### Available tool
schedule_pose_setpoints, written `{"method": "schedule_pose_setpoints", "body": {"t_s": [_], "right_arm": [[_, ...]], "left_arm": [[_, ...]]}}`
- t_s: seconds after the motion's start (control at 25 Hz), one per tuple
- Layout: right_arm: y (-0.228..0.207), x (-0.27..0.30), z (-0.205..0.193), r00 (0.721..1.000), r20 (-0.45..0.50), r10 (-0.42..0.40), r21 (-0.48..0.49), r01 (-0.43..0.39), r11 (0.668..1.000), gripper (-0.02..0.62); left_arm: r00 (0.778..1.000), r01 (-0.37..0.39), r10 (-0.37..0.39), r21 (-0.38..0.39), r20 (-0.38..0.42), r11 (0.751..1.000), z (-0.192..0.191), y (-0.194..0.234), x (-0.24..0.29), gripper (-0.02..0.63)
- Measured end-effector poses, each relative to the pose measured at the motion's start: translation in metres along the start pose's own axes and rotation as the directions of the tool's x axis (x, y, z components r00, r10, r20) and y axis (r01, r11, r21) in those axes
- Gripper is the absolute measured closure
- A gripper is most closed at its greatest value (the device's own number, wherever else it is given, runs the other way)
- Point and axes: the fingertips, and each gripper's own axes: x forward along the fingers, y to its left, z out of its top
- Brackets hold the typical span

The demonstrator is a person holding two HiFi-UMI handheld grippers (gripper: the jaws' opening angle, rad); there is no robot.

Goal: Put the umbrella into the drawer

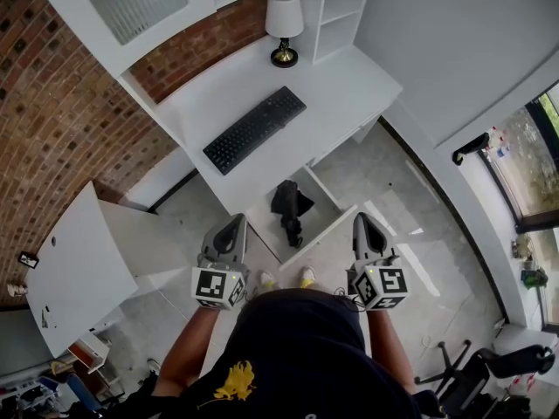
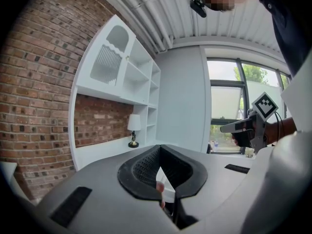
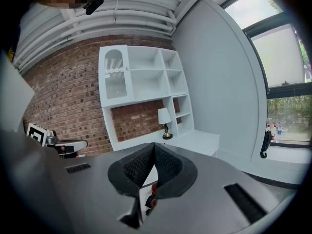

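Pointing away from the person's waist toward 12 o'clock, the left gripper (image 1: 236, 223) and the right gripper (image 1: 361, 221) sit level with each other, the left at 7 o'clock and the right at 5 o'clock from the middle of the head view. The left gripper's own view shows its ribbed black pads (image 2: 144, 167) drawn together to a point with nothing held between them, and the right gripper's pads (image 3: 168, 165) meet the same way, also empty. Between the two tools, slightly toward 12 o'clock, the drawer (image 1: 316, 239) stands pulled out from under the white desk (image 1: 336, 81). The black umbrella (image 1: 290, 206), folded and loosely bunched, lies inside it, well apart from both grippers. On the desktop further toward 12 o'clock, a black keyboard (image 1: 254, 129) lies at a slant. Beyond it a lamp (image 1: 284, 26) with a white shade stands against the brick wall (image 1: 52, 112).
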Motion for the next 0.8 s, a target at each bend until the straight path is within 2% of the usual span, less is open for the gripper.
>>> {"method": "schedule_pose_setpoints", "body": {"t_s": [0.32,0.8], "right_arm": [[0.008,0.000,0.003,1.000,0.009,0.019,-0.009,-0.019,1.000,0.595],[0.009,-0.003,0.008,1.000,0.015,0.025,-0.030,-0.024,0.999,0.595]], "left_arm": [[0.999,0.038,-0.038,0.014,-0.002,0.999,0.000,-0.012,0.006,0.591],[0.999,0.034,-0.034,0.011,0.005,0.999,0.002,-0.012,0.000,0.591]]}}
